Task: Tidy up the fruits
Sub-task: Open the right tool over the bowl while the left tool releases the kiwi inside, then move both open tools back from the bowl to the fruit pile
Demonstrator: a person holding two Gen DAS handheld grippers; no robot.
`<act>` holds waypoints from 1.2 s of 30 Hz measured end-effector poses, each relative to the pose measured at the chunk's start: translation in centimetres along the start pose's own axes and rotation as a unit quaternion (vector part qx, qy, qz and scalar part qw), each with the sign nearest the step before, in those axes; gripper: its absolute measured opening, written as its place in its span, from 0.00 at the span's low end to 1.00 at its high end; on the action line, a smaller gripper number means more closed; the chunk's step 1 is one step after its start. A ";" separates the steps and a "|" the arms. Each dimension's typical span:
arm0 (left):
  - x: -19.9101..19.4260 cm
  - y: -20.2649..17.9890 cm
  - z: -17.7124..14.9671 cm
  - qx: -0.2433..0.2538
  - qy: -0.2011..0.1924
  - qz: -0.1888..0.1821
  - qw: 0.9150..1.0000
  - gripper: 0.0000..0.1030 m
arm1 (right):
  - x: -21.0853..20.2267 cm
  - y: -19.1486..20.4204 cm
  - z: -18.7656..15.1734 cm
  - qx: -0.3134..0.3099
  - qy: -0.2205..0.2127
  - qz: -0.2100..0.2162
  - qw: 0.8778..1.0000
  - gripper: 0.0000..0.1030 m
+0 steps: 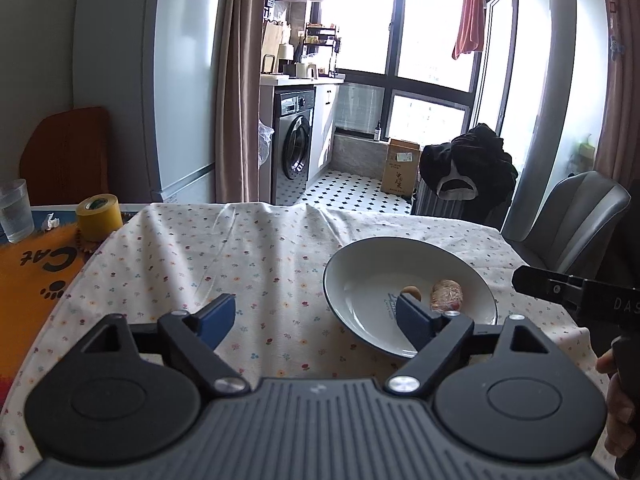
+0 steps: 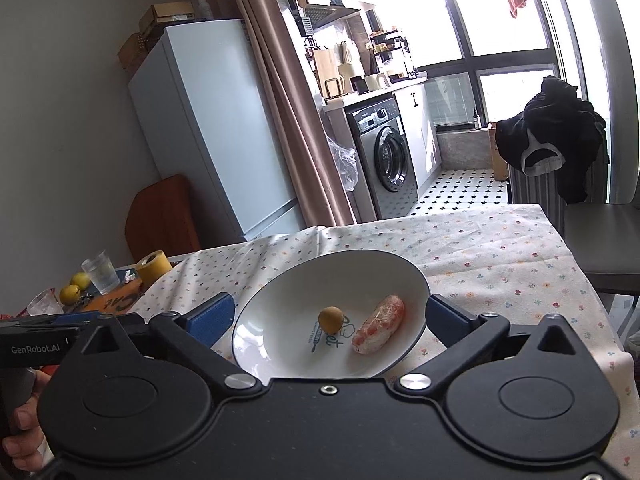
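I see much free cloth on the table [image 1: 240,248] from its middle to the far edge. The plate [image 2: 280,300] stands near the right edge; in the right wrist view it lies between my wide-apart fingers. At the left edge, a tape roll [image 1: 99,216], a cup [image 1: 15,210] and two lemons [image 2: 74,288] block passage.

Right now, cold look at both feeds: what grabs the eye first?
The white plate on the floral tablecloth, holding a small round brown fruit and a plastic-wrapped reddish piece beside it, apart. Both tongs, left and right, hang open and empty, the right straddling the plate. Two yellow fruits sit off the cloth at the far left, by a clear cup and a tape roll.
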State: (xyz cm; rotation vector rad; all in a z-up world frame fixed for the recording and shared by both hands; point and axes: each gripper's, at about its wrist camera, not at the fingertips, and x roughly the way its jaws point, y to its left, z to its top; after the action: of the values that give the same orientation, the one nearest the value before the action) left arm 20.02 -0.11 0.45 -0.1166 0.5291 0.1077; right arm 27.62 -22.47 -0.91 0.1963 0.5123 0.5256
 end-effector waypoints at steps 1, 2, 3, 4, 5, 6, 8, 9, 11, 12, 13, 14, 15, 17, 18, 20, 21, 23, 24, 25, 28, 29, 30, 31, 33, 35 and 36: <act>-0.3 0.2 0.0 -0.005 -0.003 0.001 1.000 0.87 | -0.2 0.2 0.0 0.001 -0.001 0.000 1.000 1.00; -0.7 0.5 -0.1 -0.010 -0.006 0.003 1.000 0.88 | -0.5 0.4 -0.1 0.002 -0.003 0.001 1.000 1.00; -1.1 0.9 -0.2 -0.016 -0.010 0.004 1.000 0.88 | -0.8 0.5 -0.1 0.003 -0.006 0.003 1.000 1.00; -1.5 1.3 -0.4 -0.021 -0.013 0.005 1.000 0.88 | -1.1 0.7 -0.2 0.003 -0.008 0.004 1.000 1.00; -1.8 1.6 -0.5 -0.027 -0.014 0.006 1.000 0.89 | -1.3 0.8 -0.2 0.005 -0.010 0.002 1.000 1.00; -2.2 1.9 -0.6 -0.032 -0.016 0.006 0.999 0.89 | -1.5 1.0 -0.3 0.007 -0.011 0.000 1.000 1.00; -2.9 2.4 -0.8 -0.038 -0.018 0.007 0.999 0.89 | -1.9 1.5 -0.4 0.005 -0.017 0.001 1.000 1.00; -3.2 2.7 -0.8 -0.041 -0.020 0.006 0.999 0.89 | -2.2 1.7 -0.5 0.000 -0.020 0.004 1.000 1.00; -4.0 3.0 -1.1 -0.042 -0.023 0.004 0.999 0.90 | -2.7 2.2 -0.7 -0.011 -0.026 0.007 1.000 1.00; -4.3 3.2 -1.2 -0.039 -0.025 0.005 0.999 0.90 | -2.8 2.4 -0.8 -0.015 -0.026 0.006 1.000 1.00; -4.6 3.3 -1.4 -0.035 -0.027 0.008 0.999 0.91 | -2.9 2.7 -0.9 -0.018 -0.023 0.005 1.000 1.00; -5.0 3.4 -1.5 -0.034 -0.028 0.012 0.999 0.92 | -3.0 2.9 -1.0 -0.021 -0.020 0.006 1.000 1.00; -5.2 3.6 -1.6 -0.035 -0.028 0.015 0.999 0.93 | -3.1 3.2 -1.1 -0.025 -0.016 0.006 1.000 1.00; -5.7 4.0 -1.9 -0.039 -0.027 0.015 0.999 0.93 | -3.5 3.6 -1.3 -0.031 -0.014 0.005 0.999 1.00; -5.9 4.2 -2.0 -0.041 -0.026 0.013 0.999 0.93 | -3.8 3.8 -1.4 -0.034 -0.015 0.005 0.999 1.00; -6.5 4.5 -2.2 -0.041 -0.024 0.010 0.999 0.93 | -4.2 4.2 -1.6 -0.040 -0.015 0.008 0.999 1.00; -6.7 4.6 -2.3 -0.039 -0.024 0.010 0.999 0.93 | -4.4 4.4 -1.7 -0.044 -0.013 0.008 0.999 1.00; -7.2 4.9 -2.6 -0.034 -0.025 0.015 0.999 0.93 | -4.7 4.8 -1.9 -0.053 -0.006 0.011 0.999 1.00; -7.4 5.0 -2.8 -0.033 -0.025 0.017 0.999 0.93 | -4.9 5.0 -2.0 -0.057 -0.003 0.013 0.998 1.00; -7.6 5.2 -3.0 -0.033 -0.024 0.018 0.999 0.93 | -5.0 5.2 -2.1 -0.059 0.000 0.015 0.998 1.00; -8.1 5.8 -3.5 -0.038 -0.022 0.019 0.999 0.93 | -5.1 5.7 -2.4 -0.065 0.011 0.020 0.998 1.00; -8.3 6.0 -3.7 -0.040 -0.021 0.020 0.999 0.93 | -5.2 5.9 -2.6 -0.069 0.014 0.018 0.997 1.00; -8.4 6.1 -3.8 -0.041 -0.020 0.020 0.999 0.93 | -5.3 6.1 -2.7 -0.071 0.015 0.017 0.997 1.00; -8.5 6.3 -3.9 -0.042 -0.019 0.021 0.999 0.93 | -5.3 6.3 -2.9 -0.073 0.017 0.018 0.997 1.00; -8.8 6.7 -4.1 -0.051 -0.014 0.020 0.998 0.93 | -5.4 6.5 -3.2 -0.072 0.024 0.030 0.997 1.00; -9.1 7.1 -4.2 -0.059 -0.015 0.014 0.998 0.93 | -5.4 6.6 -3.5 -0.067 0.029 0.039 0.997 1.00; -9.3 7.2 -4.4 -0.060 -0.016 0.012 0.998 0.93 | -5.4 6.7 -3.7 -0.065 0.032 0.042 0.996 1.00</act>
State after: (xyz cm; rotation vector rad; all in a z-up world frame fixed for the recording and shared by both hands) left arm 8.96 5.72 0.83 -0.2258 0.4922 0.1637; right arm 18.80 -19.43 0.22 0.0761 0.5321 0.6469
